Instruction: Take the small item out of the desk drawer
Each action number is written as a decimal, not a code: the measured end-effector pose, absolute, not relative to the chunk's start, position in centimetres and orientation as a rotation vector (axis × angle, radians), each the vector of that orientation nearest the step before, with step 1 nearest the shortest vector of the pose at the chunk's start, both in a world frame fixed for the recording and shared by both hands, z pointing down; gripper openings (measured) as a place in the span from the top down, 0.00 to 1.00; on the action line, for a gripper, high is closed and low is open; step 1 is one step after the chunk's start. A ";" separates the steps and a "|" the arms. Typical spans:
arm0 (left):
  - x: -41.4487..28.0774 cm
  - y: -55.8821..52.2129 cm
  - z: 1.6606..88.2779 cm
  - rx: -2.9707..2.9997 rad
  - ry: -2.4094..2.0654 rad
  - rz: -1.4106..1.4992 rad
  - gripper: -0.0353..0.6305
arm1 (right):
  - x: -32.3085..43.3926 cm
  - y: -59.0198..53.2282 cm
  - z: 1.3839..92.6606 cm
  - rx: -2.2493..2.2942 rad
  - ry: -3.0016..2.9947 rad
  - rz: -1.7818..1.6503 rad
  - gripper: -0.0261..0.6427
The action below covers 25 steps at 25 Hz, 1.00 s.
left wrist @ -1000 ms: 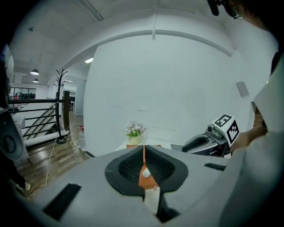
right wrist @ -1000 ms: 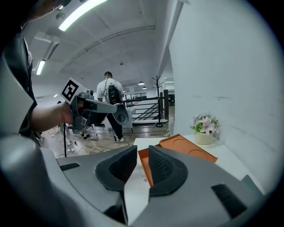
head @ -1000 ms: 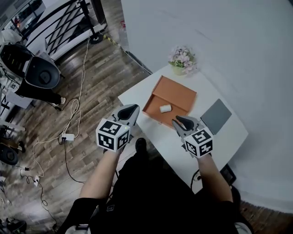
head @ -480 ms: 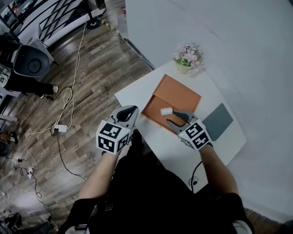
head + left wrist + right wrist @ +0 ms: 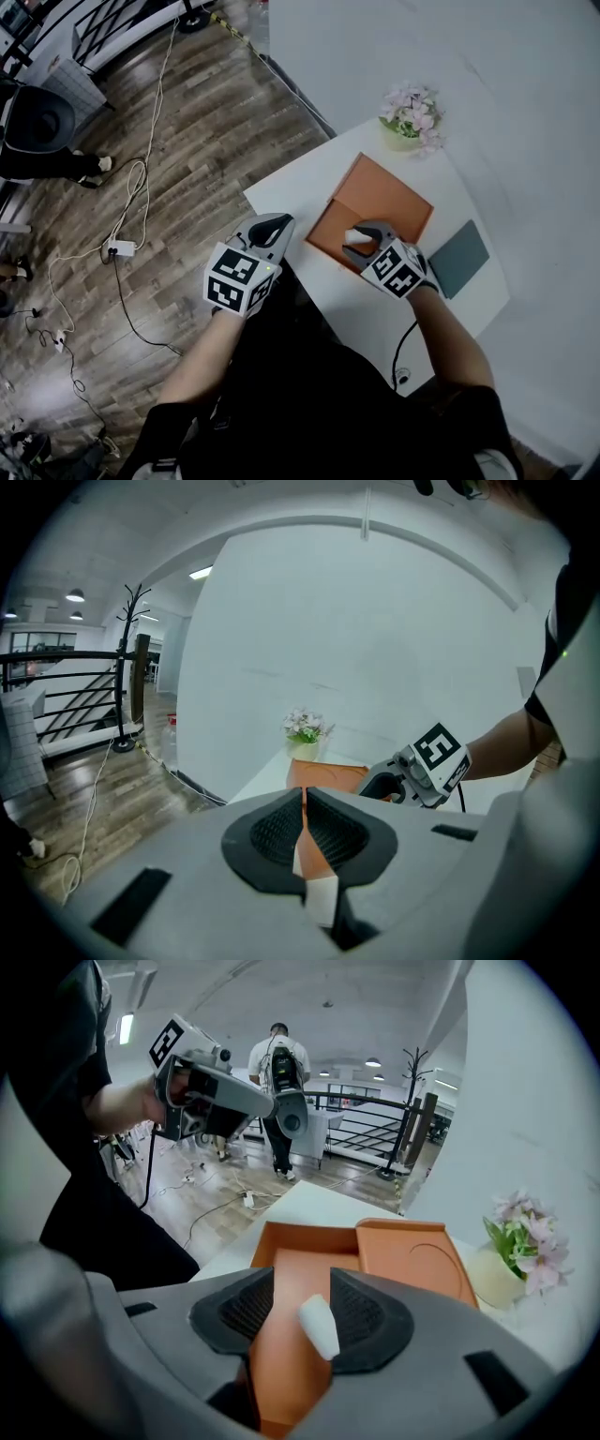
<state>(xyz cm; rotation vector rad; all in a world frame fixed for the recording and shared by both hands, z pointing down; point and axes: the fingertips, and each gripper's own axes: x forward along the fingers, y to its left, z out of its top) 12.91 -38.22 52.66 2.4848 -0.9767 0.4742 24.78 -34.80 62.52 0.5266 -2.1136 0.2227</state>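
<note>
the right gripper [image 5: 358, 238], whose jaws have just been opening and stand spread around the small white item [image 5: 319, 1326] on the floor of the orange drawer [image 5: 314, 1237], is to be centred, lowered and closed gently across the item's width.

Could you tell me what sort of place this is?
Probably an open-plan office or lab: a power strip lying on a wood floor, a black railing, and a small white desk.

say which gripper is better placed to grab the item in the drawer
Right. The right gripper, jaws just opened, straddles the item in the drawer; the left gripper is shut and short of it.
</note>
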 end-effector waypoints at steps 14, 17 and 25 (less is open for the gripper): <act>14.2 -40.6 54.6 2.487 -0.892 0.485 0.91 | 27.1 -35.0 67.6 0.388 -1.885 0.084 0.68; 14.0 -40.5 54.5 2.482 -0.899 0.484 0.91 | 27.3 -34.7 68.0 0.380 -1.861 0.087 0.68; 13.8 -38.9 54.1 2.468 -0.909 0.492 0.91 | 27.9 -33.9 68.3 0.348 -1.797 0.052 0.63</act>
